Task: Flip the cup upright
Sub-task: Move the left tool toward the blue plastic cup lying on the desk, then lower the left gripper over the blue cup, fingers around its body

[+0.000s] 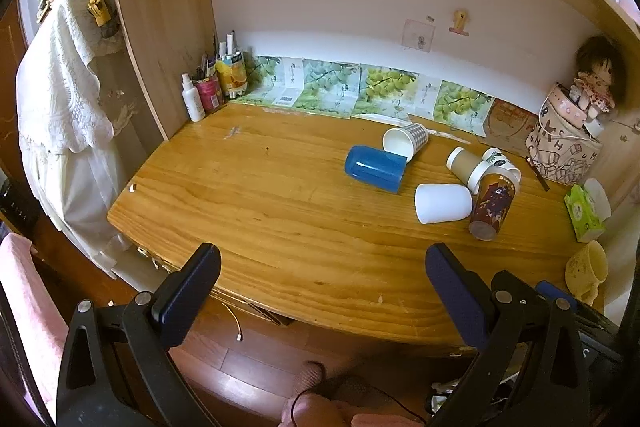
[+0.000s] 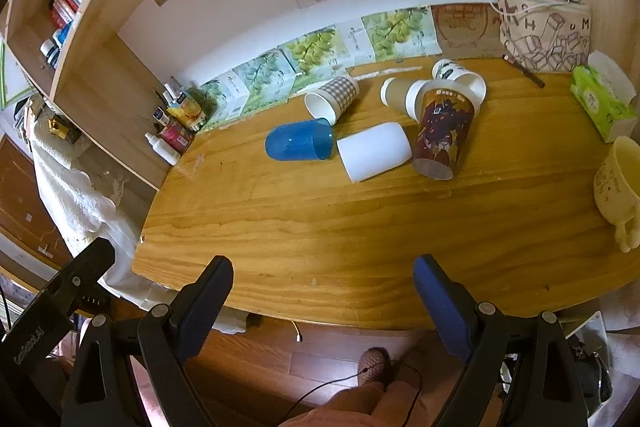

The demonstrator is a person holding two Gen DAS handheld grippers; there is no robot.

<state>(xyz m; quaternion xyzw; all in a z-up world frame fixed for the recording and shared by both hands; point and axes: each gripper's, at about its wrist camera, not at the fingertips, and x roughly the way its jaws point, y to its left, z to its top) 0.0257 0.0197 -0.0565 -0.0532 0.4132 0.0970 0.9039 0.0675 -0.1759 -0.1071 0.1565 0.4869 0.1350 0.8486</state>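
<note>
Several cups lie on their sides on the wooden desk point(image 1: 256, 211): a blue plastic cup point(image 1: 375, 168) point(image 2: 299, 145), a plain white cup point(image 1: 442, 203) point(image 2: 374, 151), a checked paper cup point(image 1: 405, 141) point(image 2: 332, 99), a brown paper cup point(image 1: 468, 165) point(image 2: 400, 94), a leaf-print cup point(image 1: 500, 163) point(image 2: 460, 75) and a dark illustrated cup point(image 1: 492, 205) point(image 2: 440, 131). A yellow mug point(image 1: 586, 269) point(image 2: 618, 187) stands upright at the right edge. My left gripper point(image 1: 322, 287) and right gripper point(image 2: 322, 301) are both open and empty, over the desk's front edge, well short of the cups.
A green tissue box point(image 1: 586, 211) point(image 2: 602, 103) and a printed bag point(image 1: 564, 147) point(image 2: 544, 35) with a doll stand at the right. Pen holders and a spray bottle point(image 1: 192, 99) stand at the back left. A shelf side panel point(image 1: 160, 39) bounds the desk's left.
</note>
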